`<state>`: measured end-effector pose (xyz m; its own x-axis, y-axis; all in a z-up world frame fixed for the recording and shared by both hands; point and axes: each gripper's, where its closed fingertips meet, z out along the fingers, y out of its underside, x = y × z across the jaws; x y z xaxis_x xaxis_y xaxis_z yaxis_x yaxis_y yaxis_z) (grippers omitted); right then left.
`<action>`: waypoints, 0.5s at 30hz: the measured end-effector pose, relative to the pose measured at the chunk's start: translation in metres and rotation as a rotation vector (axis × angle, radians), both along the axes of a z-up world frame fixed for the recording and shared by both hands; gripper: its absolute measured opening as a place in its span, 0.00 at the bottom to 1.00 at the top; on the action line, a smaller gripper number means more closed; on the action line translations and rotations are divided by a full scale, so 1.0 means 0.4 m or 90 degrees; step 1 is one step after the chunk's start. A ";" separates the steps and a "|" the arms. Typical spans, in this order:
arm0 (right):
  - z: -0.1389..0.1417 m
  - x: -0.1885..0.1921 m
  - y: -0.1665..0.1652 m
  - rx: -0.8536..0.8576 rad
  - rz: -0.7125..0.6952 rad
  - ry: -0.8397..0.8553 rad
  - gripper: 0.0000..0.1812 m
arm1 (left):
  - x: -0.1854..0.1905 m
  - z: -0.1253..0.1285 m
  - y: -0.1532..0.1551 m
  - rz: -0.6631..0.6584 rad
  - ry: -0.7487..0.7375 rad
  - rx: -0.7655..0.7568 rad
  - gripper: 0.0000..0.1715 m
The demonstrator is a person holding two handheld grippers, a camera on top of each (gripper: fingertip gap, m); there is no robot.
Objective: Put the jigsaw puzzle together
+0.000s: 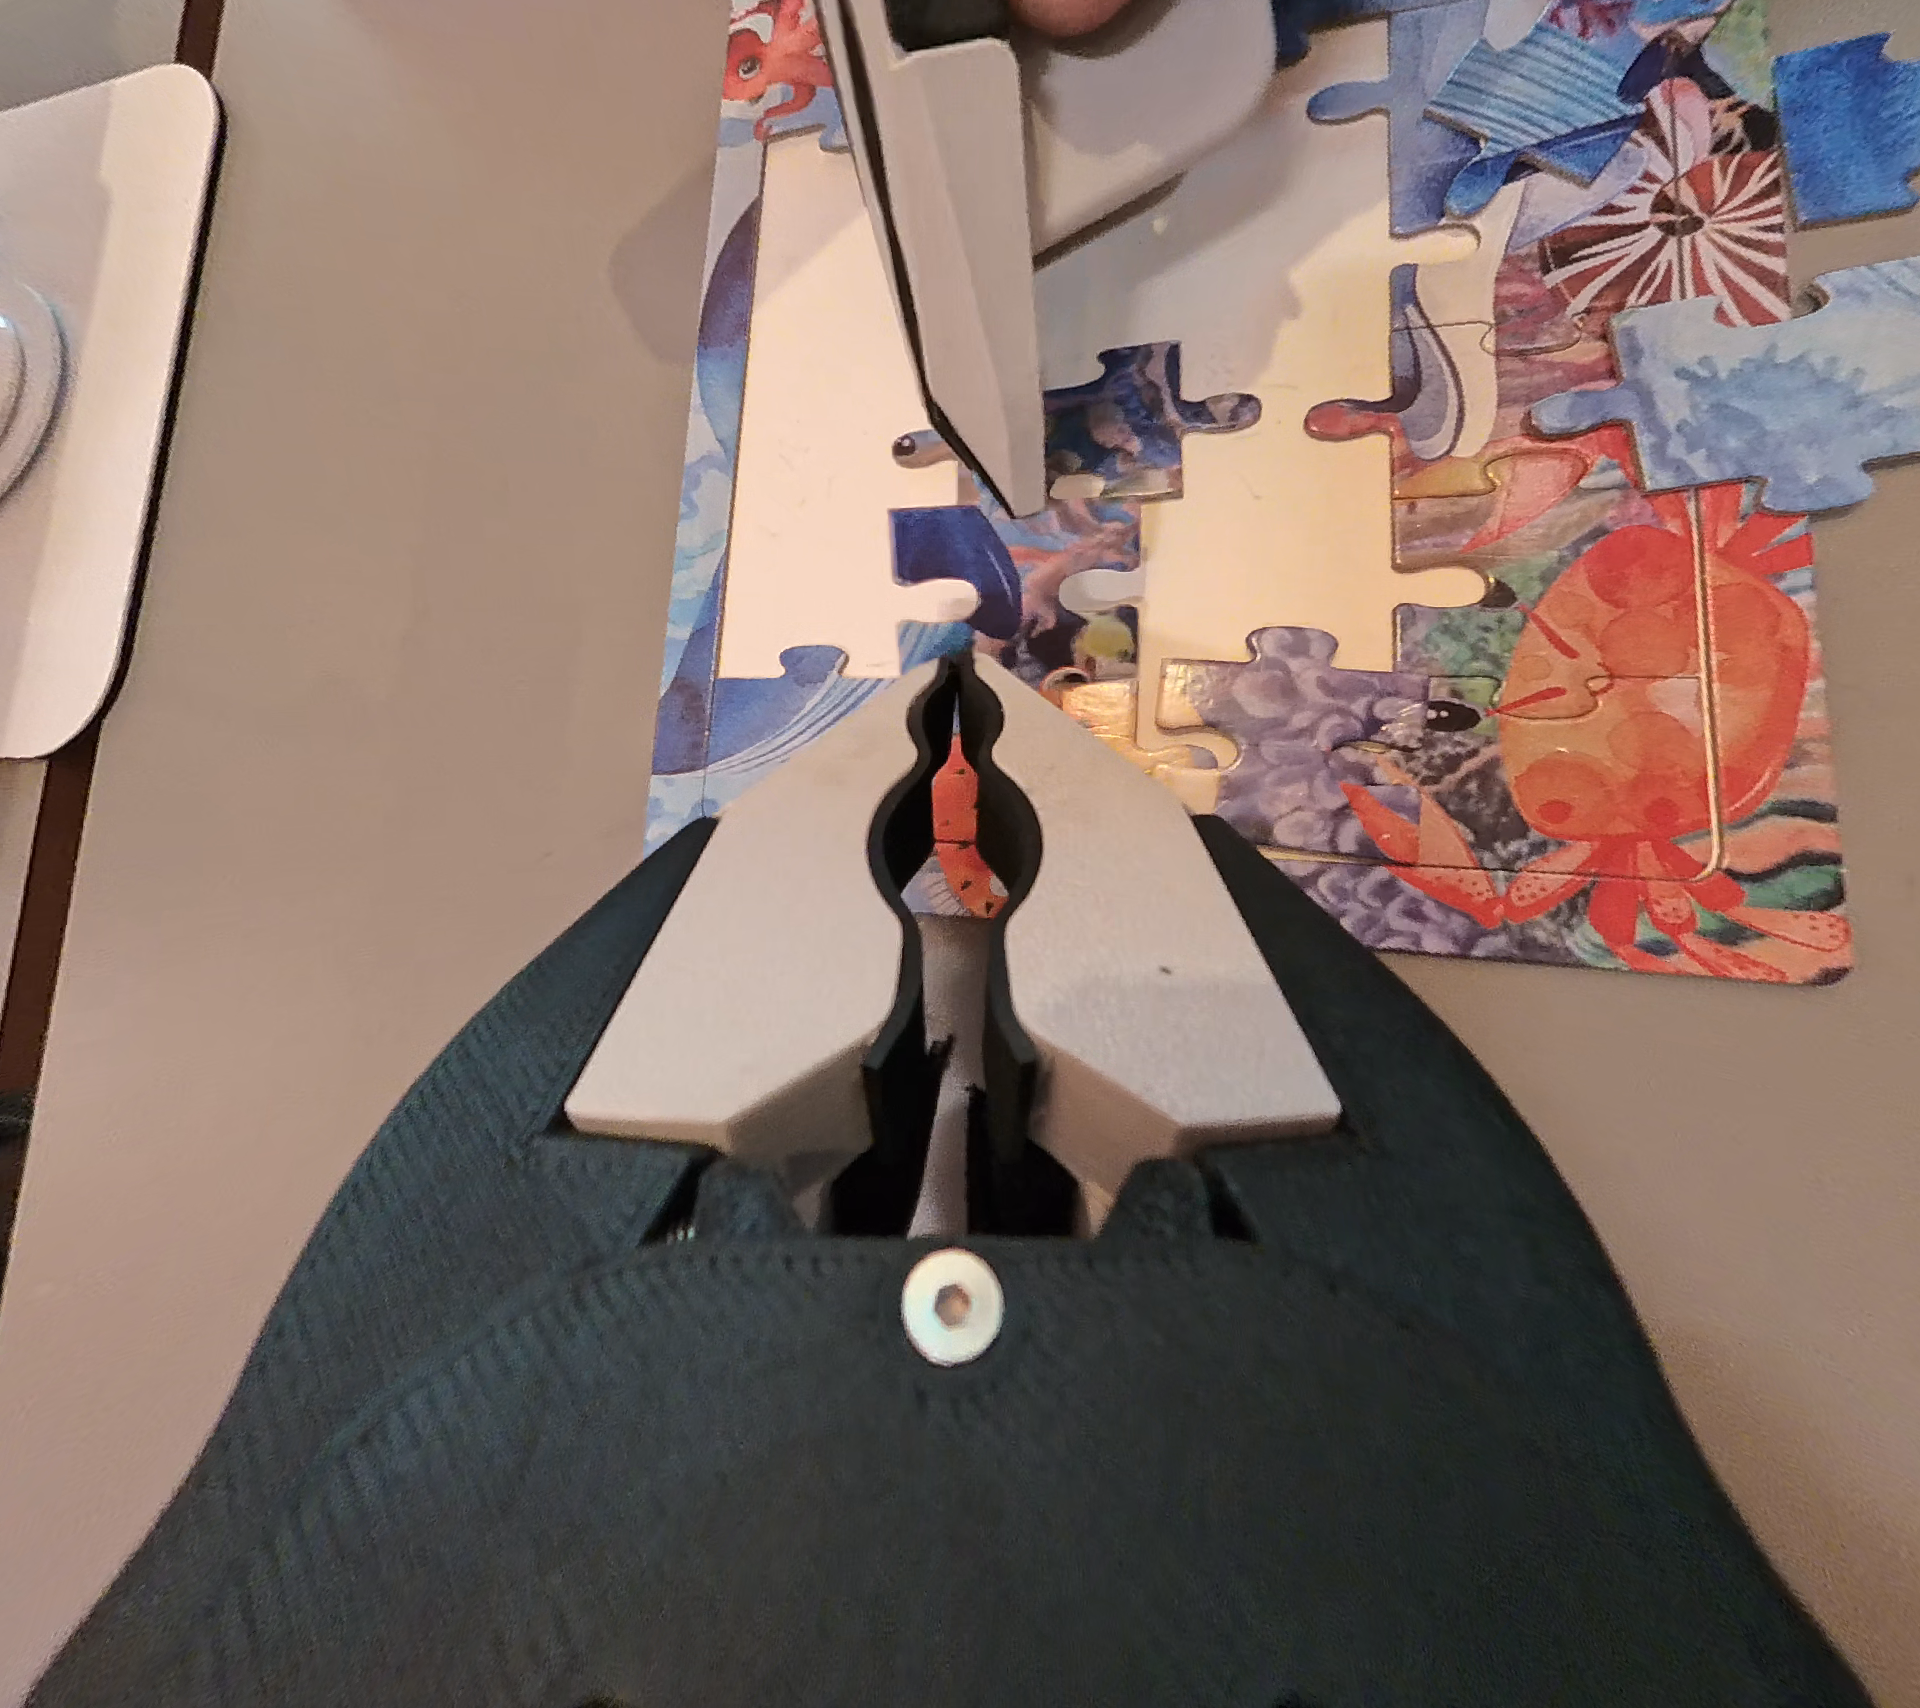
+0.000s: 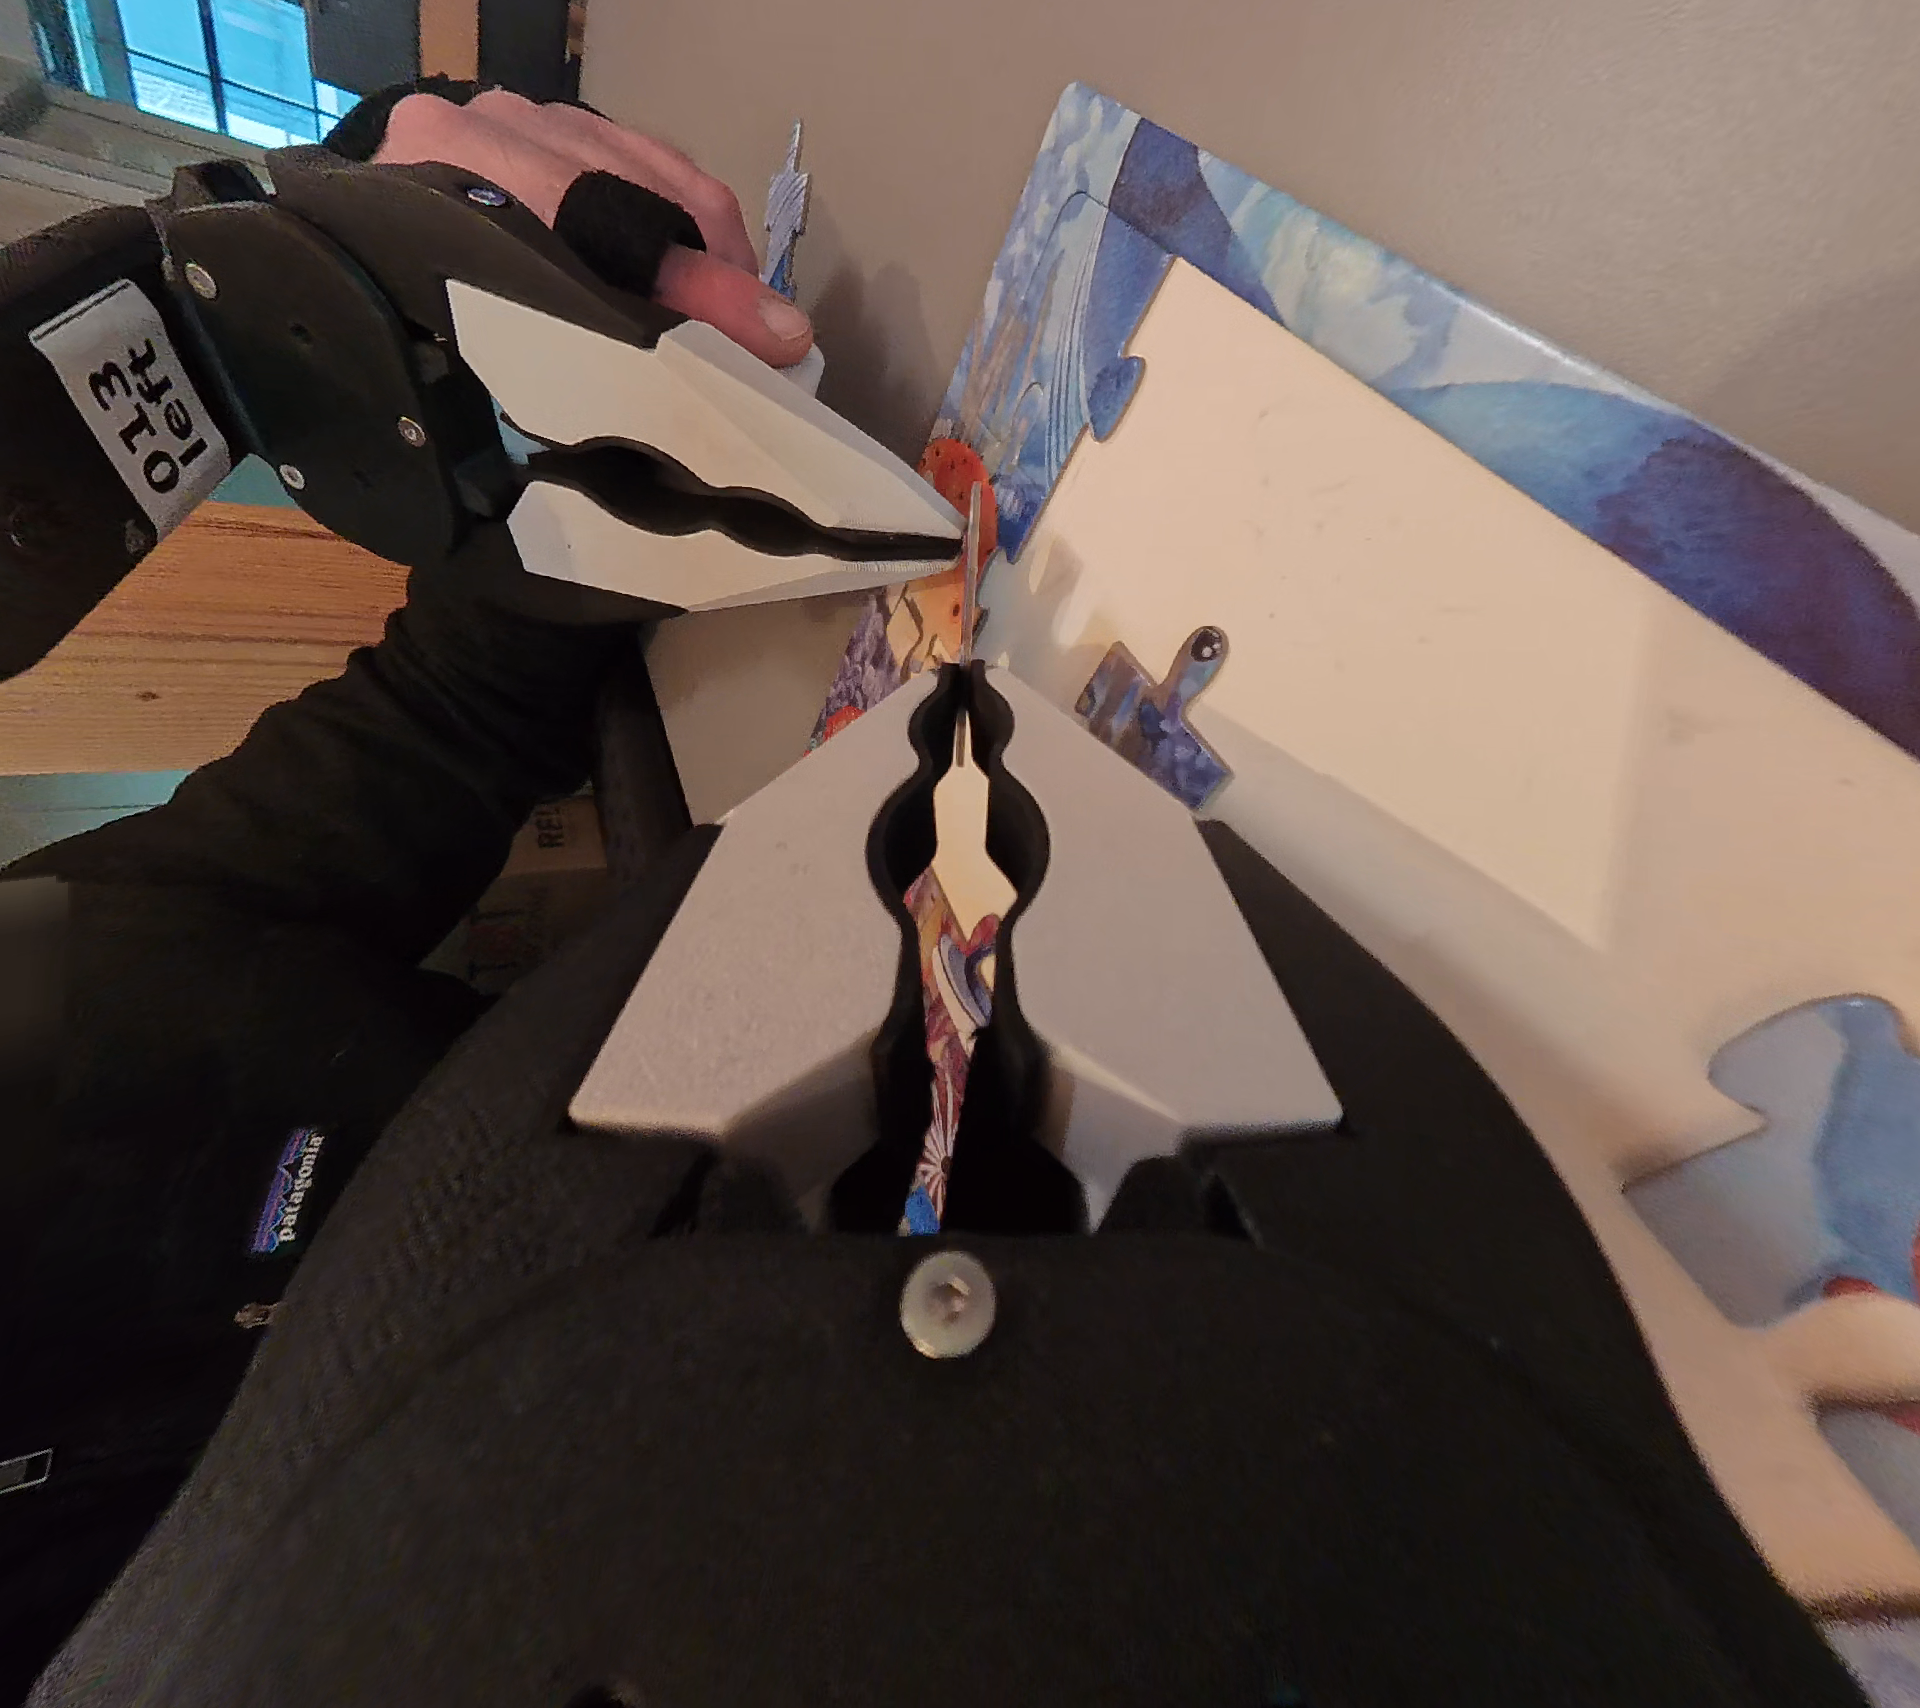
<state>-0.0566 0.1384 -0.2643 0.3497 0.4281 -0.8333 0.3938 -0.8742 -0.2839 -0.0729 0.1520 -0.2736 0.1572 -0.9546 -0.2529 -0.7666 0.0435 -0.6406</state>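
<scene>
Jigsaw puzzle (image 1: 691,515) lies flat on the beige table (image 1: 416,515), just ahead of both tools. Its right side is already built up around an orange crab (image 1: 1652,702). The middle and left of the tray are still bare cream, and loose pieces (image 1: 1714,401) are heaped at the far right. My right gripper (image 2: 964,682) is clenched on a puzzle piece (image 2: 971,609), which its own camera sees edge-on, standing up from the board. My left gripper (image 1: 961,671) has its tips drawn together and touching that same piece, but I cannot tell whether it pinches an edge or only steadies it. I judge the step in hand to be seating this piece beside the small placed cluster (image 1: 1122,422) near the middle of the tray. To do it well I would tip the piece down flat and line its knobs with the neighbours' sockets before pressing. I would keep the left tips as a light backstop so the placed pieces do not slide, then loosen the right grip only once the piece sits flush. As for writing, a white tag (image 2: 135,411) with dark characters is fixed to the left tool's body. A small woven brand patch (image 2: 289,1191) sits on the dark jacket below it. I leave both unread.
</scene>
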 end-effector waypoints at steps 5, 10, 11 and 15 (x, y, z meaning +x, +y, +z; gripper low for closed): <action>-0.002 -0.006 -0.006 -0.012 -0.006 0.012 0.00 | -0.001 -0.004 -0.002 -0.004 0.005 -0.003 0.00; -0.006 0.002 -0.002 -0.009 -0.032 0.018 0.00 | 0.006 -0.010 -0.004 -0.008 0.008 0.000 0.00; -0.008 0.004 -0.001 -0.010 -0.037 0.020 0.00 | 0.005 -0.013 -0.005 -0.009 0.011 -0.002 0.00; -0.013 0.005 0.002 -0.012 -0.053 0.022 0.00 | 0.005 -0.022 -0.005 -0.011 0.023 0.001 0.00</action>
